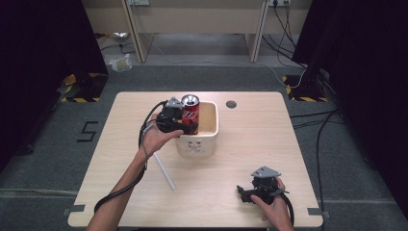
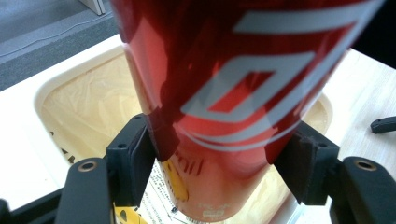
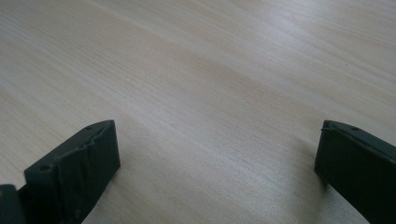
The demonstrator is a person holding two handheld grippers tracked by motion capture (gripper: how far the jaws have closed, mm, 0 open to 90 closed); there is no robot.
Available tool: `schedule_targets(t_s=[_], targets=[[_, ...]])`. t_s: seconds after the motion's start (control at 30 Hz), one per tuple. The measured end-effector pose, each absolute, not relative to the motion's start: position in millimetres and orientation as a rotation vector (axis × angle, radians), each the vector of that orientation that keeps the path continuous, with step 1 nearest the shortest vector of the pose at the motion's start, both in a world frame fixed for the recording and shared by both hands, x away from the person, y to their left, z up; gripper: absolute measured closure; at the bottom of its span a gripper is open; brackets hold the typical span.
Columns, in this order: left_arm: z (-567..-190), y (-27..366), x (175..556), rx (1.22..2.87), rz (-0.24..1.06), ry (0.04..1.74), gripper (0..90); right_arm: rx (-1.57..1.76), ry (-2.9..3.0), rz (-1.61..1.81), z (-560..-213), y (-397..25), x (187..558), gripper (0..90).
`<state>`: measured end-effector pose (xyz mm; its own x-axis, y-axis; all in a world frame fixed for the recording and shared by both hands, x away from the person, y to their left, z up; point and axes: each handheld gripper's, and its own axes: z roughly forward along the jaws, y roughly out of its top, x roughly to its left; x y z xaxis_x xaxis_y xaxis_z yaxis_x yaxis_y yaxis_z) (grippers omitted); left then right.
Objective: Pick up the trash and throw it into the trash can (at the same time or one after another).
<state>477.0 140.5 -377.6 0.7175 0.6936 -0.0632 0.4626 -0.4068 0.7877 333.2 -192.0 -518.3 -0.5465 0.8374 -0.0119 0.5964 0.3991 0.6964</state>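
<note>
Light wood table (image 1: 240, 144) on grey carpet, dark curtains either side. Left gripper (image 1: 179, 120) clamps a red soda can (image 1: 189, 114), upright, silver top, white lettering, over the cream bin (image 1: 210, 139) near the far edge. Right gripper (image 1: 255, 190) gapes wide, holding nothing, near the front right corner.

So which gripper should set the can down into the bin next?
Left. The left gripper already has its jaws shut on the red can, held over the cream bin. The right gripper sits open near the table's front edge, away from the bin, holding nothing.
</note>
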Motion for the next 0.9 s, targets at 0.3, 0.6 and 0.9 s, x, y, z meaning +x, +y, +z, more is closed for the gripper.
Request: schedule_targets(t_s=[0.3,0.6,0.9], targets=[[-381.6,138.8,476.3,2.107,0.331,0.875,33.5,1.234,2.3,0.927,-518.5,-192.1,333.5,0.2],[-380.2,138.4,478.3,2.112,0.323,0.876,32.8,1.239,2.299,0.925,-518.5,-191.9,333.3,0.2],[-377.2,141.3,479.1,2.097,0.328,0.879,32.6,1.242,2.302,0.926,-518.4,-191.8,333.1,0.2]])
